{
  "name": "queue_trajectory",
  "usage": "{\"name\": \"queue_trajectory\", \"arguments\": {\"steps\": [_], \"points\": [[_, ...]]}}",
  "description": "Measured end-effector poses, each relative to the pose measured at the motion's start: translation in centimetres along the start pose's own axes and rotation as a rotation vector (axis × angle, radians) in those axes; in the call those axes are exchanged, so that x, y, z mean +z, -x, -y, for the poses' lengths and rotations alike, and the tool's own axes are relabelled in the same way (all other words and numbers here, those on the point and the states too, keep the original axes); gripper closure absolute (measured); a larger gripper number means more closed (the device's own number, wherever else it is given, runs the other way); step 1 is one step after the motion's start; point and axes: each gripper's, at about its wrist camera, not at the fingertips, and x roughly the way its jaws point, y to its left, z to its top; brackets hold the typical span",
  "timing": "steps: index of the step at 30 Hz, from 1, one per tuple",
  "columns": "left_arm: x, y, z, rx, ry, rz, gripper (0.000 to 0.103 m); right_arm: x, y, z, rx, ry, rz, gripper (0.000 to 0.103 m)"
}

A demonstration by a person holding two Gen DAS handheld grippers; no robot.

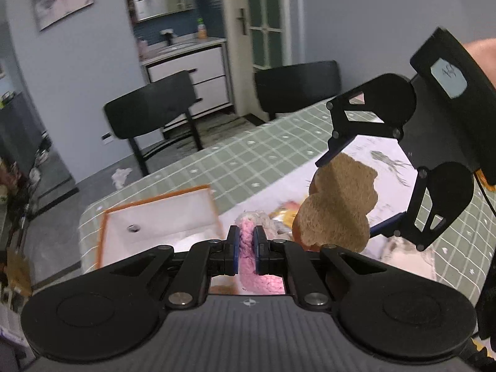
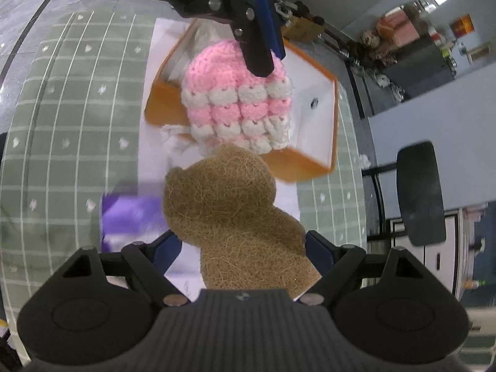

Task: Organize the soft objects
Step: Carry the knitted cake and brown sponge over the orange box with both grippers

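My left gripper (image 1: 246, 235) is shut on a pink and white crocheted piece (image 1: 248, 245), which hangs from its fingers above an orange-walled white box (image 1: 161, 217). The right wrist view shows that same crocheted piece (image 2: 238, 93) dangling over the box (image 2: 313, 105), pinched by the left gripper (image 2: 260, 62). My right gripper (image 2: 241, 241) stands wide, with its pads pressed on both sides of a brown fibre pad shaped like a bear (image 2: 235, 217). In the left wrist view, the brown pad (image 1: 338, 204) is held off the table by the right gripper (image 1: 347, 195), to the right of the box.
A green checked tablecloth (image 1: 248, 161) covers the table, with a white printed mat (image 1: 381, 161) on it. A purple item (image 2: 130, 214) lies blurred on the mat and a pale fluffy thing (image 1: 403, 257) lies near the right gripper. Two black chairs (image 1: 148, 117) (image 1: 297, 86) stand at the far edge.
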Motion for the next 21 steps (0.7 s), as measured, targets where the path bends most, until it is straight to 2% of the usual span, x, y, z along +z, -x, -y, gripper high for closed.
{"name": "queue_trajectory", "arguments": {"steps": [10, 21], "points": [[-1.2, -1.3, -8.8, 0.041, 0.122, -0.010, 0.094, 7.1, -4.4, 3.4, -0.028, 0.064, -0.002, 0.019], [-2.3, -4.4, -14.5, 0.032, 0.192, -0.045, 0.093, 11.8, -10.5, 5.4, -0.079, 0.192, -0.059, 0.019]]}}
